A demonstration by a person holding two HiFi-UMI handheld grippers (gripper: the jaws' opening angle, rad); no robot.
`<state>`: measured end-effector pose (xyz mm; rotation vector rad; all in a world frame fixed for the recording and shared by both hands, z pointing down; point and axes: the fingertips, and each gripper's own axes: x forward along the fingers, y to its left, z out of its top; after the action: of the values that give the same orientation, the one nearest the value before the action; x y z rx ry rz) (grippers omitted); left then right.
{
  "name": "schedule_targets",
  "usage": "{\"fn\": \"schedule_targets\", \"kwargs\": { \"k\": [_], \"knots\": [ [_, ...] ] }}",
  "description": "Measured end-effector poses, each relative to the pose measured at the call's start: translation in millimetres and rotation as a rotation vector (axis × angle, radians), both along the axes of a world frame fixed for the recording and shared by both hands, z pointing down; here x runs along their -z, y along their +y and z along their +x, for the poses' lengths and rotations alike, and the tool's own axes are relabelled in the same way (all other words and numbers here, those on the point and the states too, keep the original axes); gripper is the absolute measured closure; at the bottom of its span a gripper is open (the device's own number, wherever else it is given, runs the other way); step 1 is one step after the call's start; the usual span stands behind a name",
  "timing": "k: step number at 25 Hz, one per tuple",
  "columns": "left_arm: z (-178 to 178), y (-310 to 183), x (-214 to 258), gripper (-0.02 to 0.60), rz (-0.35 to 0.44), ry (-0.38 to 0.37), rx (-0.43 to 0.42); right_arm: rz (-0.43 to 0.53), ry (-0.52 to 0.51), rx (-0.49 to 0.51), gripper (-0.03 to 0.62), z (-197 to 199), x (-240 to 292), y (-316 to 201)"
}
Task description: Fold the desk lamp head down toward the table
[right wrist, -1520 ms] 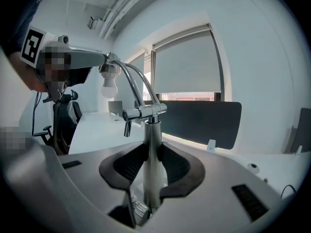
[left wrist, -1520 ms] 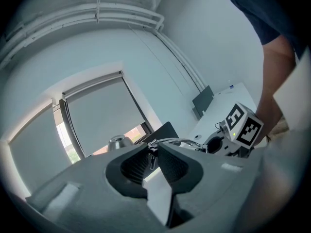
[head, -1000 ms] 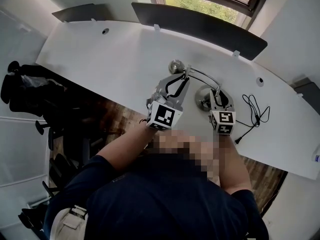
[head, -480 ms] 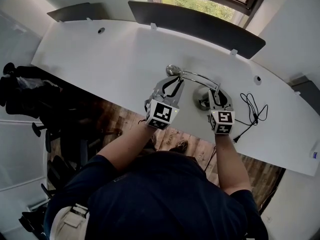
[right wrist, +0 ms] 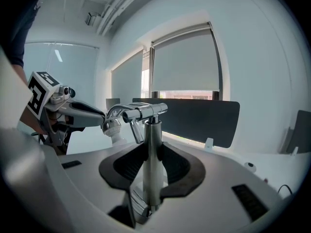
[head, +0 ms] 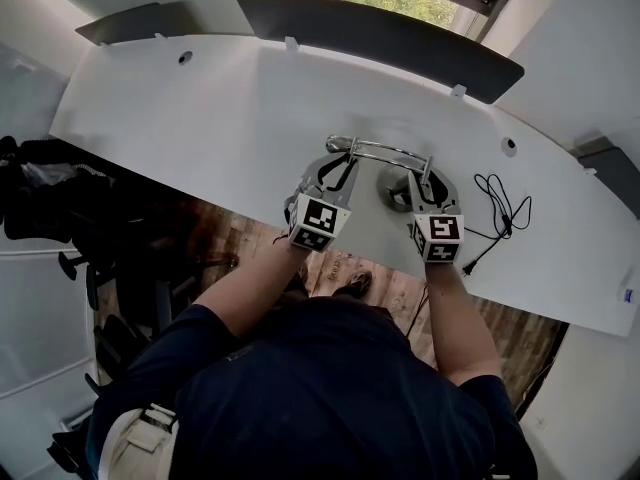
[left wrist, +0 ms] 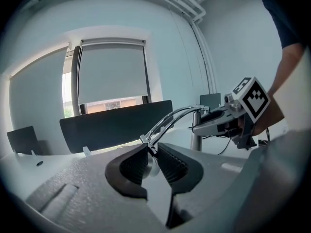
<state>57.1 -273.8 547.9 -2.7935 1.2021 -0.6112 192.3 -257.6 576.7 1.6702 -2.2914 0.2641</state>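
The slim silver desk lamp (right wrist: 148,130) is polished metal, its post smooth and mirror-glossy. Around the lamp, the left gripper (left wrist: 151,154) and the right gripper (right wrist: 151,152) show matt black ribbed pads (left wrist: 131,166) set in grainy grey plastic shells. Under the lamp the white desk top (head: 200,118) looks smooth and matt, and the brown floor (head: 245,238) beside it is wood-grained.

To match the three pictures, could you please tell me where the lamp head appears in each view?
Head view: lamp head just above centre, at the lamp arm's left end.
Left gripper view: low centre, between the jaws.
Right gripper view: left of centre, beside the lamp post.
Shared landmark: the dark desk divider behind.
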Motion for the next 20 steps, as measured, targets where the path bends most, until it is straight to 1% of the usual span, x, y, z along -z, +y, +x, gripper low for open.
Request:
{"fn": "schedule_targets", "kwargs": {
  "k": [5,11,13,16,20],
  "knots": [
    [7.5,0.6,-13.9,0.518,-0.039,-0.061,-0.029,0.0,-0.005,0.009,0.473,-0.5,0.9,-0.6],
    [16.7,2.8,-31.2,0.506,-0.063,-0.127,-0.064,0.007,-0.007,0.007,0.473,-0.3,0.3,-0.8],
    [20.1,3.1,-38.5,0.503,-0.072,-0.138,-0.075,0.006,-0.009,0.008,0.473,-0.5,0.5,-0.8],
    [25.9,2.3,-54.3,0.499,-0.065,-0.144,-0.09,0.007,-0.01,0.012,0.473,0.0,0.1,-0.8],
    [30.8,3.3,-63.2,0.497,-0.083,-0.143,-0.084,0.006,-0.021,0.01,0.473,-1.3,1.2,-1.1]
  ]
}}
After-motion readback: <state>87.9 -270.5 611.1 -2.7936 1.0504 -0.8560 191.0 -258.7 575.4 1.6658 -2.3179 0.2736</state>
